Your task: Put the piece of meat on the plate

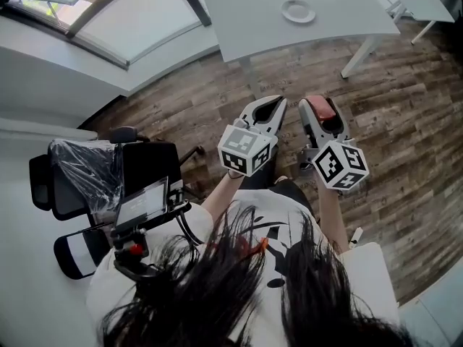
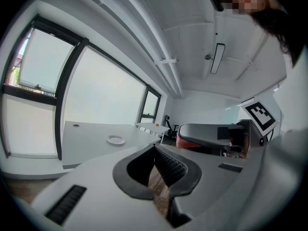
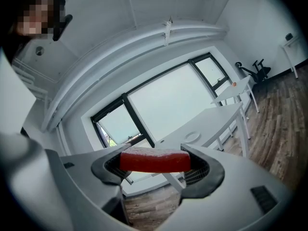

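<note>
The right gripper [image 3: 155,166] pinches the red meat [image 1: 321,108] between its jaws over the wood floor [image 1: 405,107], well apart from the plate [image 1: 298,11] on the white counter [image 1: 253,13]. The left gripper's [image 1: 266,111] jaws are pressed together, empty.

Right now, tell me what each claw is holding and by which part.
The right claw grips the piece of meat by its two short ends, the slab spanning the jaws. The left claw is shut on nothing.
</note>
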`<state>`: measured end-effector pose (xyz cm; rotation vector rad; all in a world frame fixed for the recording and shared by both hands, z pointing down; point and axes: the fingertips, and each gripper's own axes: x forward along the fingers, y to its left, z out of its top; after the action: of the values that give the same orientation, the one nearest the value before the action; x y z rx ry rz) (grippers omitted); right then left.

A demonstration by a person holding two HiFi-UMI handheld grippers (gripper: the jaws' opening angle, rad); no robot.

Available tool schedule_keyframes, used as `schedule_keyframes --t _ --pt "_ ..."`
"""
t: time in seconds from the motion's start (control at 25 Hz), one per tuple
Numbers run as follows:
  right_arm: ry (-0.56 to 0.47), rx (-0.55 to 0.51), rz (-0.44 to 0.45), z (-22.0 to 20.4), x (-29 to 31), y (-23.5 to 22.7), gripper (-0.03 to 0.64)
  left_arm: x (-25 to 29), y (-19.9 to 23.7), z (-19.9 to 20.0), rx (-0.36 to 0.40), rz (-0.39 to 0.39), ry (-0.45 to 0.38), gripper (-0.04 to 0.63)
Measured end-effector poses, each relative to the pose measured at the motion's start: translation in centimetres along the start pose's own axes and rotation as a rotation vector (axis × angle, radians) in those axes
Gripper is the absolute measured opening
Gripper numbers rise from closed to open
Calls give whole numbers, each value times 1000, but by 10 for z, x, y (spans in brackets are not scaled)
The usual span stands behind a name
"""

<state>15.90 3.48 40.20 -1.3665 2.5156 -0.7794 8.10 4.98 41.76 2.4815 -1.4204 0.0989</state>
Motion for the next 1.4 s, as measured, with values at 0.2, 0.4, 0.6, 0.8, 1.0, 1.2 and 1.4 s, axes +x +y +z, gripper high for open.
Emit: schedule_keyframes --t 0.2,0.4,0.6,0.8,1.0,1.2,1.4 --pt "-8 14 -25 10 37 -17 328 33 30 12 4 -17 5 6" --pt "-9 26 -52 27 102 -31 328 83 78 34 8 -46 26 6" --pt "-11 28 -67 39 146 -33 328 109 111 54 22 -71 29 6" --pt "-3 34 -85 43 194 -34 328 134 156 68 16 -80 31 6" --pt "-11 35 -107 48 235 -30 328 154 194 82 7 -109 29 6" --pt "-10 45 -135 51 264 -34 328 175 214 83 1 -154 47 6" --pt "10 56 -179 54 285 -50 328 202 228 85 -23 -188 65 6"
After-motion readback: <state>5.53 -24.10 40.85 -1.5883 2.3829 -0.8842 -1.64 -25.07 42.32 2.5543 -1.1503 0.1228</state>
